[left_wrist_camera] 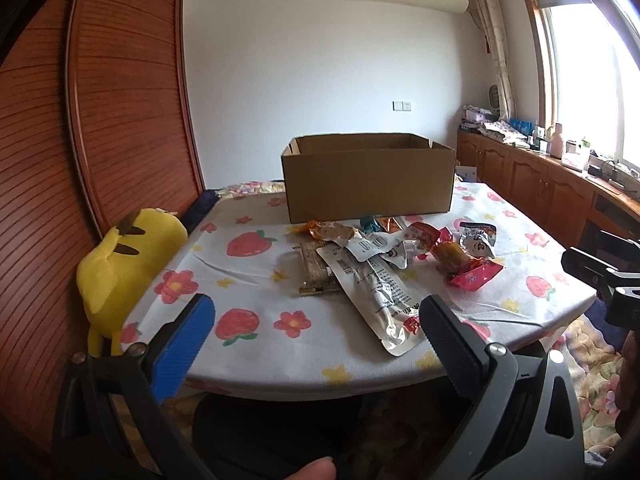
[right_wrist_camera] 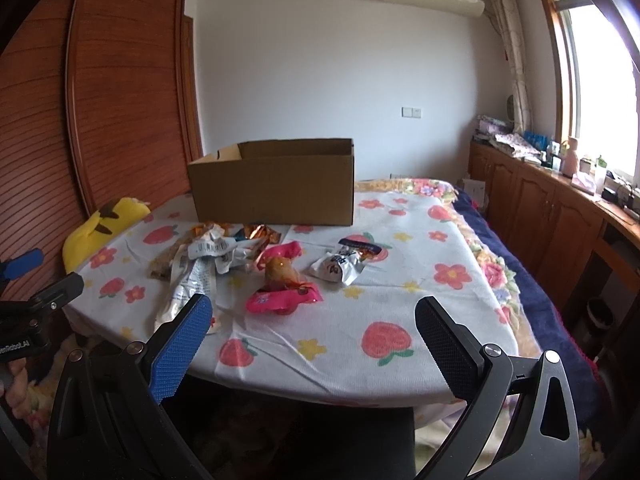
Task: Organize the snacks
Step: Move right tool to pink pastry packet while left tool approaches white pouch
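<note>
Cardboard, one open box [left_wrist_camera: 368, 178], stands at the far side of the worktop [left_wrist_camera: 248, 320], and the snacks lie in a loose heap just in front of it: I count about seven packets, though the overlap makes that uncertain. My left claw [left_wrist_camera: 316, 332] hangs at the near edge with its jaws wide apart and nothing between them, and the long silver pouch [left_wrist_camera: 376, 300] runs lengthwise straight toward it, its near end closest. My right claw [right_wrist_camera: 314, 332] is equally spread and empty, with the pink packet [right_wrist_camera: 280, 284] ahead and slightly left, so I judge left nearer the pouch.
</note>
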